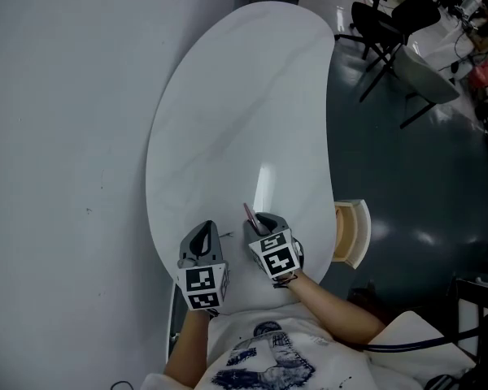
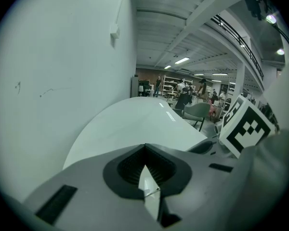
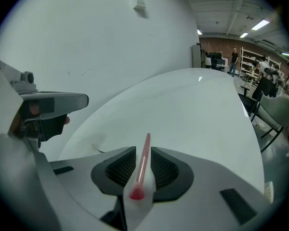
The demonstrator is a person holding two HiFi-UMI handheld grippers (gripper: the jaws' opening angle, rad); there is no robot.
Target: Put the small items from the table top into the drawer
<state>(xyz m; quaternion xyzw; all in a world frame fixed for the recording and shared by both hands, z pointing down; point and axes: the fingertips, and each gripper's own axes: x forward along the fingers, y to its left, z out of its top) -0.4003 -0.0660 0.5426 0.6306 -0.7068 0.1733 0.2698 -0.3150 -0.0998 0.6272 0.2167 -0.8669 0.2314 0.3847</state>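
1. Head view: the left gripper (image 1: pixel 203 229) and right gripper (image 1: pixel 264 221) sit low over the near end of the table (image 1: pixel 228 96). The drawer (image 1: pixel 351 232) stands pulled out at the table's right side, apparently ready to receive items.
2. Left gripper view: jaws together, nothing between them, so this gripper is probably idle.
3. Right gripper view: jaws apart, with a pink stick (image 1: pixel 250 214) lying loose between them and a gap on each side. It is not clamped and not yet in the drawer.
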